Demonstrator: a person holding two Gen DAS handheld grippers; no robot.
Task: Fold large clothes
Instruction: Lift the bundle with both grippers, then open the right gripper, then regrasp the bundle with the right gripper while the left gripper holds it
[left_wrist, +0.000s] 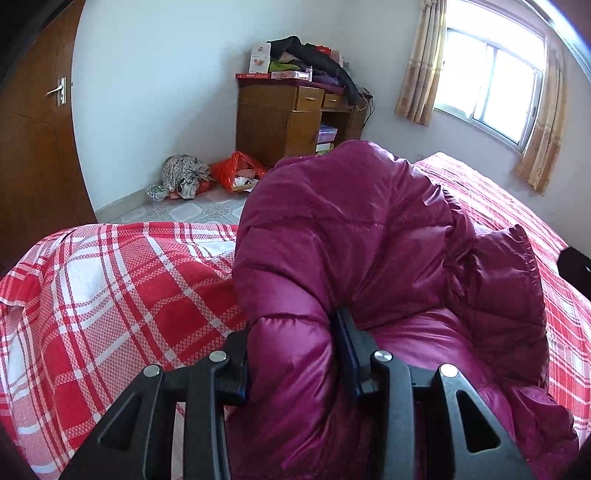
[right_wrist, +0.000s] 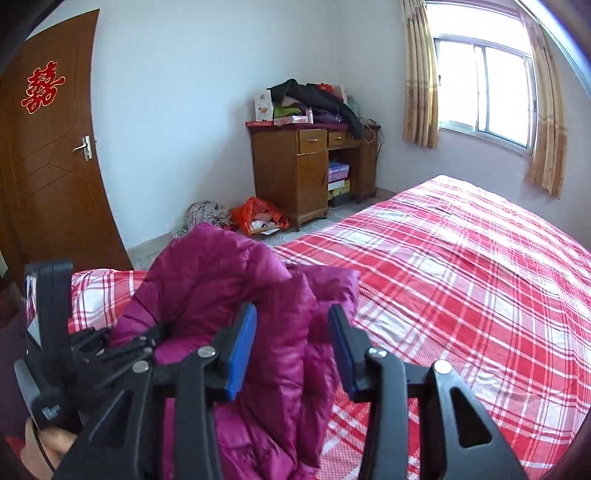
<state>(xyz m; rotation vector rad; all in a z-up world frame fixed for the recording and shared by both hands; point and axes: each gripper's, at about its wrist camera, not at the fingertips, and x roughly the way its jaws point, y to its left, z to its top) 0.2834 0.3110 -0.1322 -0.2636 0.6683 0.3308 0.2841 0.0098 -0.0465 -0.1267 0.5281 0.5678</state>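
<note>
A magenta puffer jacket lies bunched on the bed with the red and white plaid cover. My left gripper is shut on a thick fold of the jacket and holds it raised above the bed. In the right wrist view the jacket is heaped at the bed's near left. My right gripper is open, its blue pads on either side of a jacket fold, not pressing it. The left gripper also shows in the right wrist view at the left, buried in the fabric.
The plaid bed stretches away to the right. A wooden desk piled with clothes and boxes stands against the far wall. An orange bag and a cloth heap lie on the tiled floor. A brown door is at left, a curtained window at right.
</note>
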